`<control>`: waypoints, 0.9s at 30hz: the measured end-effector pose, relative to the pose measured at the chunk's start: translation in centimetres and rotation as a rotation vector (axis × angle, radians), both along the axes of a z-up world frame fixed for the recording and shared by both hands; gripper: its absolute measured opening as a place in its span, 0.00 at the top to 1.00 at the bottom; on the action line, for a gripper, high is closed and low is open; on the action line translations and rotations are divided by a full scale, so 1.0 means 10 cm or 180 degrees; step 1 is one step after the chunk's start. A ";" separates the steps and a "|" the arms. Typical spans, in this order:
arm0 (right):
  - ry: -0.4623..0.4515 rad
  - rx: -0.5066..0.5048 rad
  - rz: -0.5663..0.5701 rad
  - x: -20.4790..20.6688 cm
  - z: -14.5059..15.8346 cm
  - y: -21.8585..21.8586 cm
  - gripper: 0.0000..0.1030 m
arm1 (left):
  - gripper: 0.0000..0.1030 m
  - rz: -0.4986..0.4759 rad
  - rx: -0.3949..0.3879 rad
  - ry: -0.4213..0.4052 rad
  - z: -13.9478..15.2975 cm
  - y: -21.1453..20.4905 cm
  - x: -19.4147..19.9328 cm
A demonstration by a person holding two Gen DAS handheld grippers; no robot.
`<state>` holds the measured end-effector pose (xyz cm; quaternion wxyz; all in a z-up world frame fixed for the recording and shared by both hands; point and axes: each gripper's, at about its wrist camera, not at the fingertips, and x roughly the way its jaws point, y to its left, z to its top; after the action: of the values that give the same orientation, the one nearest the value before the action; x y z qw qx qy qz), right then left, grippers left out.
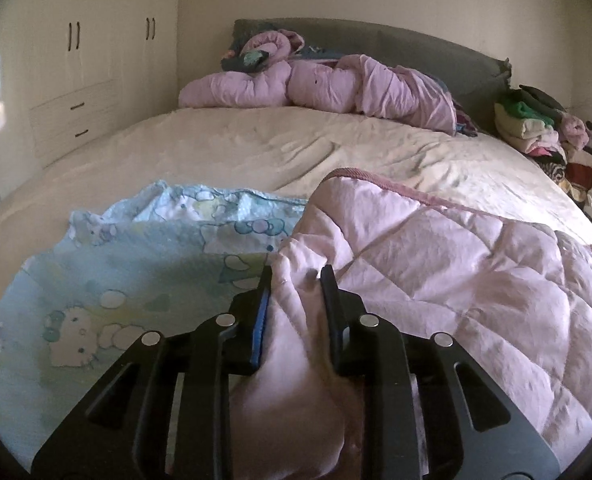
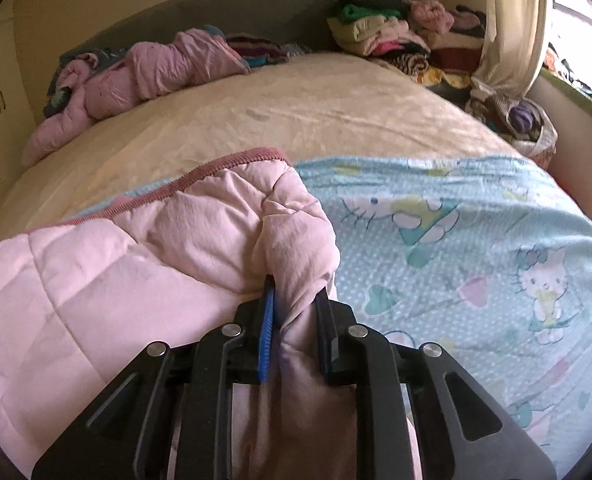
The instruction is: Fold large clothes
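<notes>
- Left tool (image 1: 296,280) and right tool (image 2: 296,286): each is pinched on a bunch of the pink quilt (image 1: 436,264).
- Risk: bulky padding may be squeezed out from between the fingers, so the fold would sag ahead unevenly.

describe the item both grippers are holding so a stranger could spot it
On the large bed with the cream sheet, at its near end, lies a pale pink quilted blanket over a light blue cartoon-cat print sheet. Only it has diamond stitching and a darker pink braided edge.
</notes>
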<state>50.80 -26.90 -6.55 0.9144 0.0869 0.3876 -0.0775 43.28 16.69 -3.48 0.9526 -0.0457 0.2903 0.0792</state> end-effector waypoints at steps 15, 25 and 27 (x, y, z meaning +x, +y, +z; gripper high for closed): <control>0.0116 -0.0017 -0.0033 0.02 -0.17 0.04 0.70 | 0.72 -0.0033 -0.0204 0.0252 -0.31 0.09 0.15; -0.0174 0.0356 -0.0166 -0.66 0.20 -0.18 0.28 | 0.24 0.0076 0.0237 0.0199 0.09 0.05 -0.27; -0.0353 0.0230 0.0058 -0.89 0.36 -0.02 0.18 | 0.23 0.0067 0.0238 0.0115 0.26 0.00 -0.37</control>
<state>41.86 -27.10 -2.94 0.9314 0.1206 0.3397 -0.0502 39.58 16.66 -0.90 0.9473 -0.0117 0.3037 0.1008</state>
